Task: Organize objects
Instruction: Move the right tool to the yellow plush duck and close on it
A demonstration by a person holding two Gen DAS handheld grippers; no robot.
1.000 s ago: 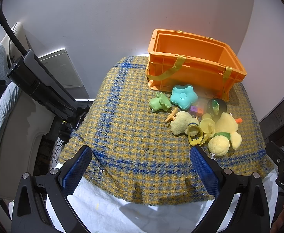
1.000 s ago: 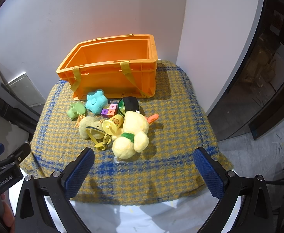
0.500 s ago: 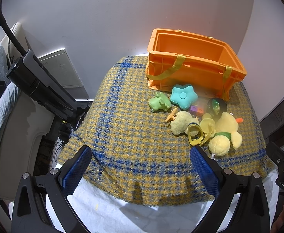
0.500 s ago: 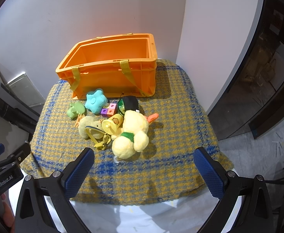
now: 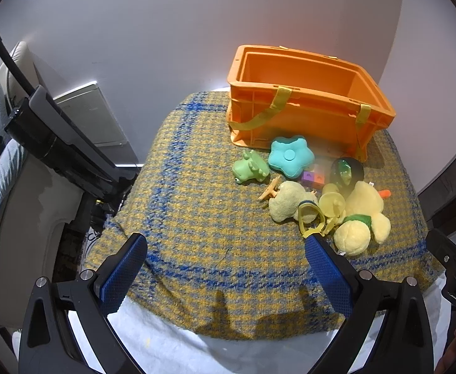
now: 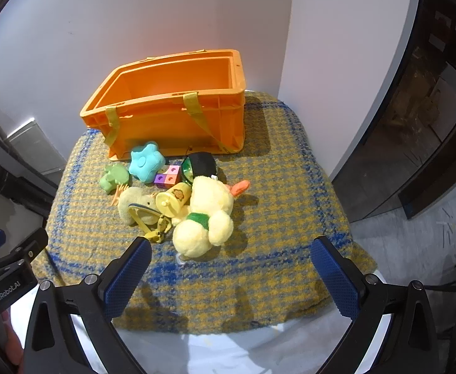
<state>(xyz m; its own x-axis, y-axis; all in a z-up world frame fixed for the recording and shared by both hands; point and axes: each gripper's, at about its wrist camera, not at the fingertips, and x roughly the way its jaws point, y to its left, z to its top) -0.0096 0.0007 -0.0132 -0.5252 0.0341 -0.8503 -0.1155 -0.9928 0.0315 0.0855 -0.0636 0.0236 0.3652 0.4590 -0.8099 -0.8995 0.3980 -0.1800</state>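
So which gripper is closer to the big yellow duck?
Right. The right gripper hangs open just in front of the duck, nearly centered on it. The left gripper, also open, sits off to the duck's left, over bare blanket.

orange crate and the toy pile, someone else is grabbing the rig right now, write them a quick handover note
Left gripper: open, empty, short of the toys. Right gripper: open, empty, just in front of the yellow plush duck.

The orange crate stands at the back of the checked cloth; what shows of its inside holds nothing. All the toys lie in a pile in front of it: teal star, green toy, purple and pink blocks, black-and-green ball, yellow bell, pale green plush, and the duck.

Done: nothing packed that I can see. Left: move every toy into the crate.
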